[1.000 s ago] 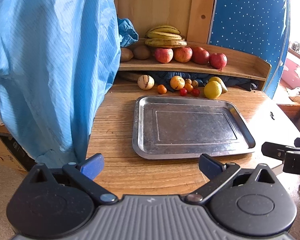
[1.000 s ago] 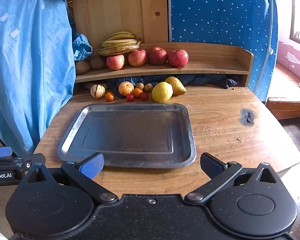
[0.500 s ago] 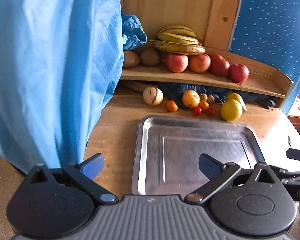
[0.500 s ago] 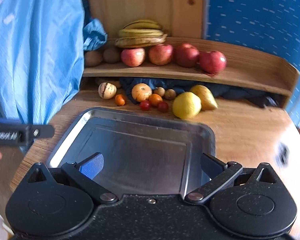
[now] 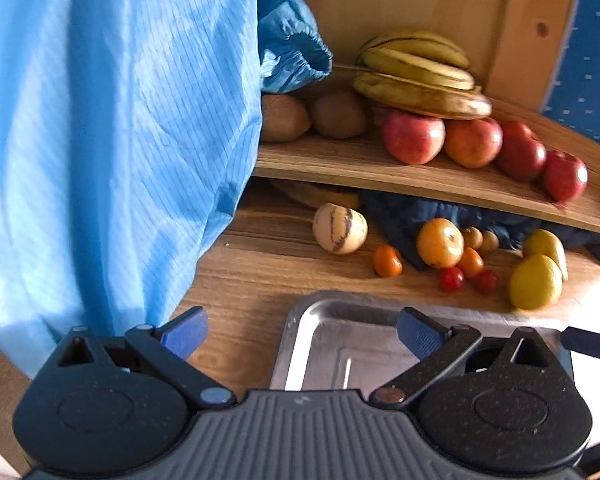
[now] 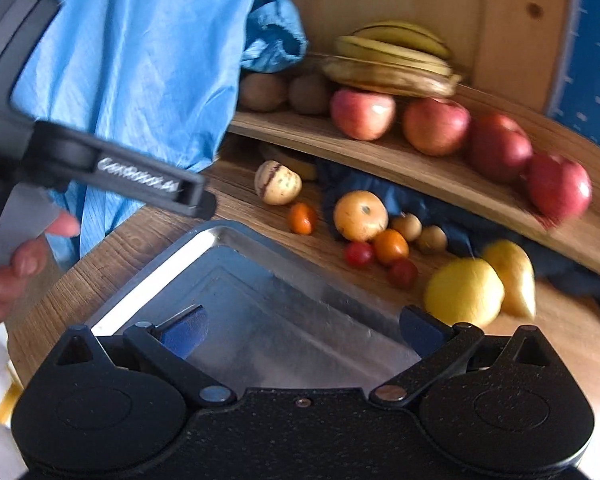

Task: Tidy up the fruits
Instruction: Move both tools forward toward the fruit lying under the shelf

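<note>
i see the fruit in two rows. on the wooden shelf (image 5: pixel 440 176) sits a bunch of bananas (image 5: pixel 416 72), yellow with brown patches, resting on top of four red apples (image 5: pixel 414 136) lined up side by side, with two brown kiwis (image 5: pixel 338 114) to their left. below, on the wooden surface (image 5: pixel 260 272), lie a pale striped melon-like fruit (image 5: pixel 340 228), an orange-yellow round fruit (image 5: pixel 440 242), small orange and red tomatoes (image 5: pixel 387 261), two small tan balls (image 6: pixel 407 227), a lemon (image 6: pixel 464 292) and a yellow pear (image 6: pixel 512 274) touching it.

a bare metal tray (image 5: pixel 332 344) lies on the surface, in front of the lower row.

my left gripper (image 5: pixel 300 330) has its jaws wide apart, holding nothing; the tray's near left corner sits between them, and all the fruit lies well ahead. my right gripper (image 6: pixel 300 330) also has its jaws apart and bare, hanging over the tray, with the lemon just beyond the right fingertip. a blue cloth (image 5: pixel 100 120) hangs at the left. motion blurs the right view.
</note>
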